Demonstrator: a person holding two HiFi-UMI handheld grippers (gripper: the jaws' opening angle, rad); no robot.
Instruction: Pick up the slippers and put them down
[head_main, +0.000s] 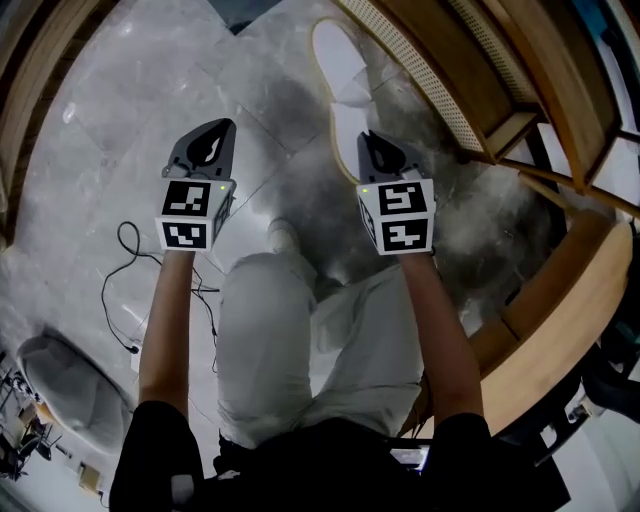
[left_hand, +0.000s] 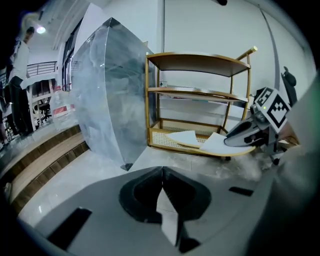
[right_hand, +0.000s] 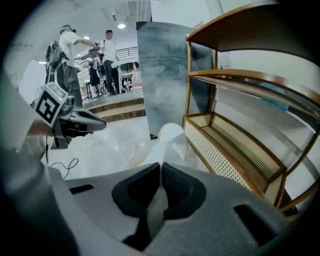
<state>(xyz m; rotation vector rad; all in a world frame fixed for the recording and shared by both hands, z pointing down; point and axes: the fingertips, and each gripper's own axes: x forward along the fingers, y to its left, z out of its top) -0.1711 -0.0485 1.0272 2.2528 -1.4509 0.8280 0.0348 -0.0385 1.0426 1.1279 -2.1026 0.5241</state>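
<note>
Slipper (head_main: 340, 60) is hanging pinched in right gripper (head_main: 368, 140) beside the rack (head_main: 480, 60); left gripper (head_main: 222, 127) is idling clenched, empty; lower flat, then release.

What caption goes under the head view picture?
Right hand-held gripper holding a white slipper beside a wooden shelf, left hand-held gripper shut and empty.

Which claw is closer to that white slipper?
Right. The right claw is shut on the white slipper at its near edge; the left claw is shut on nothing, off to its left.
</note>
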